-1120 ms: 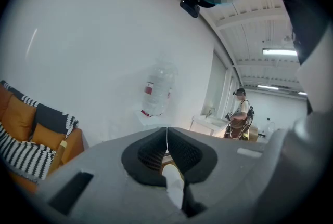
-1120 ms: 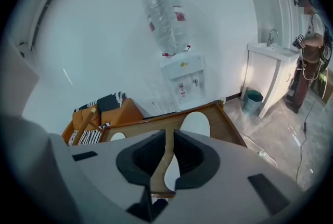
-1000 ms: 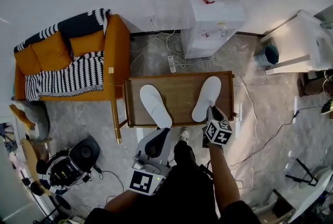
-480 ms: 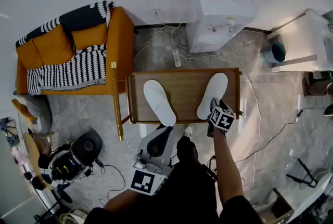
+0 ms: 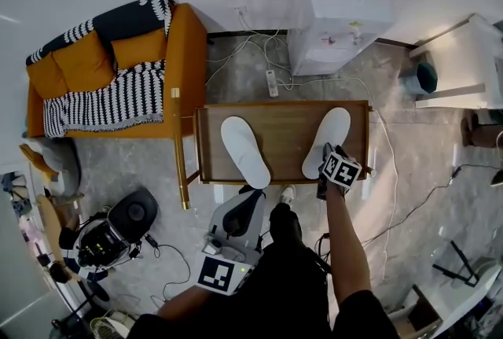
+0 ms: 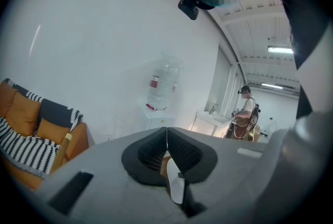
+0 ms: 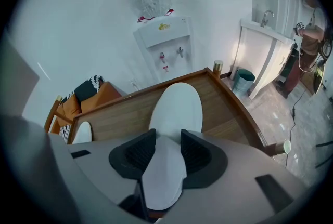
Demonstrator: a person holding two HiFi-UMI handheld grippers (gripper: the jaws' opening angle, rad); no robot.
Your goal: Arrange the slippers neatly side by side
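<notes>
1. I am holding my right gripper (image 5: 323,163) at the near right edge of the wooden surface (image 5: 284,133), centre-right in the head view, and it is pointing steeply down.
2. Its fingers (image 7: 136,153) have just been opening and are now standing spread. The heel of the right slipper (image 5: 328,139) is lying between them, with the pads at its sides and not pinching it.
3. That white slipper is lying flat on the right half of the surface, its far end leaning toward the upper right of the head view.
4. The left slipper (image 5: 244,150) is lying on the left half, well apart from its partner, with its far end leaning toward the upper left. The pair is splaying outward rather than sitting side by side.
5. In the right gripper view the right slipper (image 7: 177,106) is filling the middle of the frame, and a sliver of the left slipper (image 7: 82,133) is showing at the left edge.
6. I am keeping my left gripper (image 5: 247,200) off the surface, just below its near edge at lower centre of the head view, near the left slipper's heel.
7. Its fingers (image 6: 151,153) are pressed together and gripping nothing.
8. A water dispenser (image 5: 338,23) is standing at the top of the head view, and an orange sofa (image 5: 102,86) is sitting at the upper left.
</notes>
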